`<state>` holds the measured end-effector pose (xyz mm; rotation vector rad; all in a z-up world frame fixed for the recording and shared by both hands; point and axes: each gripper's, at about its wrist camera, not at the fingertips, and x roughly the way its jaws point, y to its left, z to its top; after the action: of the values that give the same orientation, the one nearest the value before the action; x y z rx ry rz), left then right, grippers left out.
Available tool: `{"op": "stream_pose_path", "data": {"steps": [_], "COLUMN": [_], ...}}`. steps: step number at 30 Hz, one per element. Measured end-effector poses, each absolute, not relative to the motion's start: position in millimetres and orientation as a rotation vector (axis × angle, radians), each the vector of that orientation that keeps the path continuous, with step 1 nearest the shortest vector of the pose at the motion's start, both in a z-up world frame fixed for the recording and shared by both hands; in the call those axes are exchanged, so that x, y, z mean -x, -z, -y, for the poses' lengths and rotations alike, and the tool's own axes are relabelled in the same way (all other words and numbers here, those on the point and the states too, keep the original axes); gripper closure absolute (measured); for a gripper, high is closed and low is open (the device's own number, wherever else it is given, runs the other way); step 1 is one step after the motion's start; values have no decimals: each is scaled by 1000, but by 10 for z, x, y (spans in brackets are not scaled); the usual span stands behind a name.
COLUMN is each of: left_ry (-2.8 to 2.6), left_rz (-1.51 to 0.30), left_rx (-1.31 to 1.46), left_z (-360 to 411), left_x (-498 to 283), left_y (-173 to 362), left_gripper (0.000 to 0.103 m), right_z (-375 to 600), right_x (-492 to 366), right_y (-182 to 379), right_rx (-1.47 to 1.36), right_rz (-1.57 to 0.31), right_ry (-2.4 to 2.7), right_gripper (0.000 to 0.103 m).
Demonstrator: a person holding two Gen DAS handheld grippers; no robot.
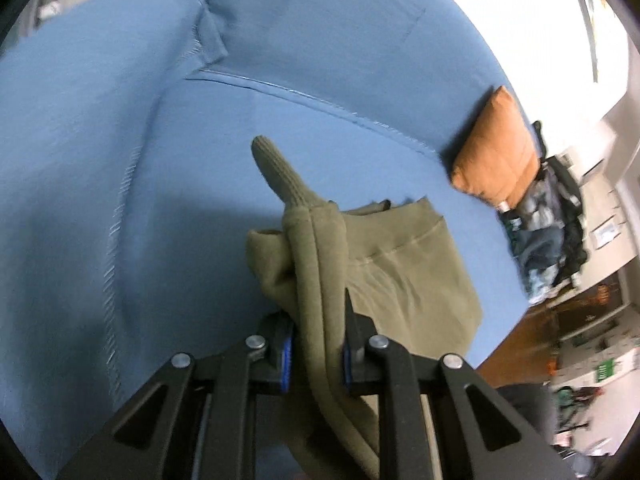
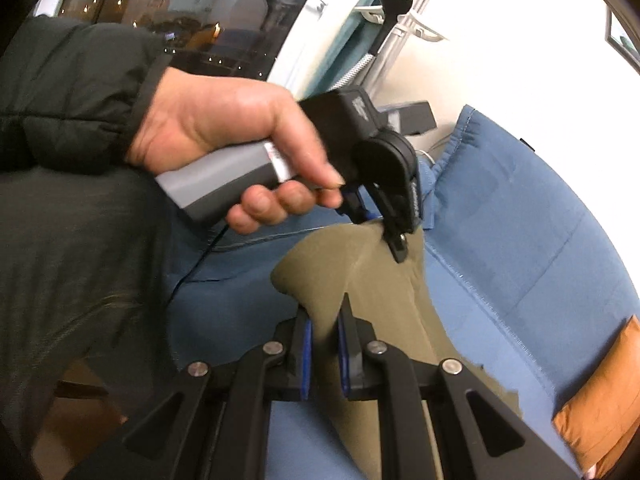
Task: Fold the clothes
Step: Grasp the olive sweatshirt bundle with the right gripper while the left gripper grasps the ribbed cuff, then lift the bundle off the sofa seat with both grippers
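Garment: olive-green sweatshirt [image 1: 400, 280], thick knit with a ribbed cuff; partly gathered, its lower part lying on the blue sofa seat, its upper edges lifted by both tongs.
Ribbed cuff: [image 1: 276, 168], sticks up and away beyond the left tongs, over the seat.
Left tongs: [image 1: 318, 344], closed down on a thick rolled edge of the sweatshirt; the fabric fills the gap between the blue-padded fingers and trails down under the frame. In the right wrist view the same tool [image 2: 394, 236] pinches a raised peak of the cloth.
Right tongs: [image 2: 324, 344], closed tight on a fold of the sweatshirt, olive cloth pressed between the blue pads.
Hand: [image 2: 224, 132], wrapped round the grey-and-black grip of the left tool; dark puffy jacket sleeve [image 2: 72, 92] at the wrist.
Support: blue sofa [image 1: 120, 140], seat and back cushions with pale stitched seams.
Cushion: orange [image 1: 496, 152], leaning at the far end of the seat against the back.
Other clothes: dark, mixed pile [image 1: 544, 232] just beside the orange cushion at the sofa's end; single pieces cannot be told apart.
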<state>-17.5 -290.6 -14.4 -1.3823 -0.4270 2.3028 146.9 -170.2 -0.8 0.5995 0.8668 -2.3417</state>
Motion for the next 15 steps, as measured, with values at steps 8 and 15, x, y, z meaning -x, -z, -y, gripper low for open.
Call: {"op": "stream_pose_path", "data": {"steps": [8,15], "left_ry": [-2359,-2384], "left_rz": [330,332], "left_rx": [1393,1312], "left_z": [2652,2353], "left_x": [74,124], "left_y": [134,-19], "left_gripper": [86,85], "right_z": [1528,1038], "right_x": [-1695,-1540], "right_y": [41,-57], "right_rx": [-646,-690], "right_rz": [-861,-751], "right_ry": [2400,2526], "right_gripper": [94,94]}}
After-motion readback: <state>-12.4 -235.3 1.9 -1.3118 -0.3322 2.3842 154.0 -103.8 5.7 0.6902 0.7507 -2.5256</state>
